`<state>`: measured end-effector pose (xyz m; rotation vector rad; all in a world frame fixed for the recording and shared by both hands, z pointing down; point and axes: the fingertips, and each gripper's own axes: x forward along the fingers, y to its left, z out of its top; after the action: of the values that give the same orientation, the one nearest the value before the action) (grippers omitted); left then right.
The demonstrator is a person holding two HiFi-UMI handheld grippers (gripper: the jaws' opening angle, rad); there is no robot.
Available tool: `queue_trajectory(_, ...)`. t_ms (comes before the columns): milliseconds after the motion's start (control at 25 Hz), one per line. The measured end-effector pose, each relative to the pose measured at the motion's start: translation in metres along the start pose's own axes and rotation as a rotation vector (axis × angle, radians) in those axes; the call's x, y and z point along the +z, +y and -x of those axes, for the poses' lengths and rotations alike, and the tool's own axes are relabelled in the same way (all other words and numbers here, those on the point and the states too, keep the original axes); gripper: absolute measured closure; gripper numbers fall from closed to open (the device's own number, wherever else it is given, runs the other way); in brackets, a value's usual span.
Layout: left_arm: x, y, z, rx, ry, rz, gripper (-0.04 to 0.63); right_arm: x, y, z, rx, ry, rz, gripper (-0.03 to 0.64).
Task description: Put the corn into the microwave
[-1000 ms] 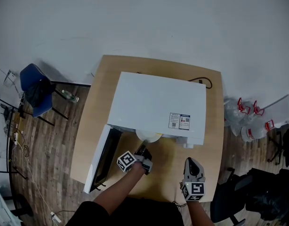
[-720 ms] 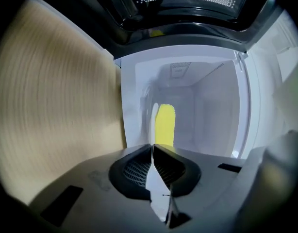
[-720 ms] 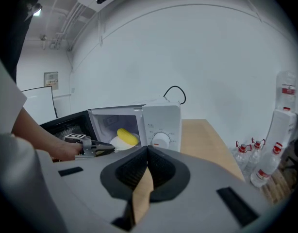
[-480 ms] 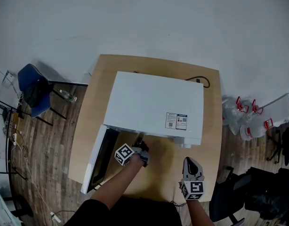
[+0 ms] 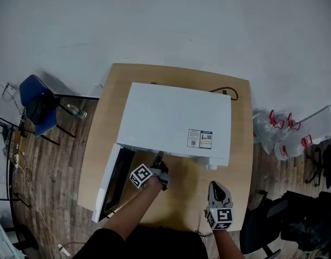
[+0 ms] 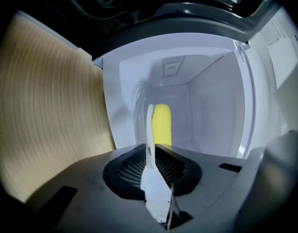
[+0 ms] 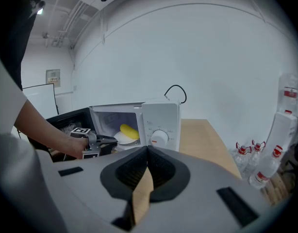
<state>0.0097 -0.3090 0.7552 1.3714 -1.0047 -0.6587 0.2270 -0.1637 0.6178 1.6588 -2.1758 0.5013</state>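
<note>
Nearest the person, the right gripper [image 7: 148, 152] hangs over the near right part of the surface [image 5: 238, 144]. Its jaws are closed together with nothing between them. It has no part in this step and sits clear of the oven mouth, presumably so as not to obstruct the other arm.

Just beyond it and to the left, the left gripper [image 6: 149, 148] reaches almost level into the open front of the microwave [image 5: 176, 117]. Its jaws pinch the near rim of a white plate [image 6: 150, 123]. They stand barely apart, no wider than that thin edge, and they are opening. Holding by the rim lets the plate go in flat, and the food itself is not touched.

The corn [image 6: 162, 124] lies on that plate, inside the cavity and just past the jaws. The right gripper view shows the plate low in the chamber. It looks set down or very nearly so, though contact with the floor cannot be confirmed.

The door [image 5: 114, 182] is swung fully out to the left, leaving the opening free. The control knob [image 7: 159, 138] on the right panel is untouched.

Judgement: the placing is all but done. What remains is to release the plate and draw the gripper straight out. A snag on the rim could pull the plate back out.

At the far edge of the surface, a black cable [image 5: 230, 93] loops behind the oven.
</note>
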Motion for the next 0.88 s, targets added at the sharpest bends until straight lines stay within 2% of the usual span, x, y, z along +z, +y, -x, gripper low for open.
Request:
queue_trajectory(40,0.001,-0.003,0.002,-0.007,0.000,-0.022,0.556,-0.001,0.000,0.000,0.000,0.002,-0.003,0.557)
queue_trajectory(120,0.001,-0.008,0.007,-0.025,0.001,-0.046,0.490,-0.002,0.002,0.001,0.002,0.002,-0.004,0.557)
queue_trajectory(200,0.001,-0.012,0.012,-0.009,0.009,-0.102,0.479,-0.004,0.005,0.001,0.010,0.005,0.000,0.557)
queue_trajectory(320,-0.002,-0.017,0.016,0.046,0.064,-0.332,0.479,-0.004,0.010,0.000,0.025,0.014,0.005,0.557)
queue_trajectory(400,-0.007,-0.022,0.017,0.044,0.117,-0.482,0.480,-0.004,0.012,0.000,0.028,0.008,0.008,0.557)
queue_trajectory(600,-0.018,-0.024,0.012,0.095,0.209,-0.779,0.480,-0.006,0.012,0.003,0.029,0.006,0.016,0.557)
queue_trajectory(720,-0.019,-0.024,0.005,0.123,0.220,-0.876,0.480,-0.012,0.012,0.006,0.027,0.019,0.009,0.557)
queue_trajectory(880,-0.021,-0.021,-0.002,0.151,0.228,-0.914,0.480,-0.019,0.012,0.010,0.021,0.029,-0.004,0.557)
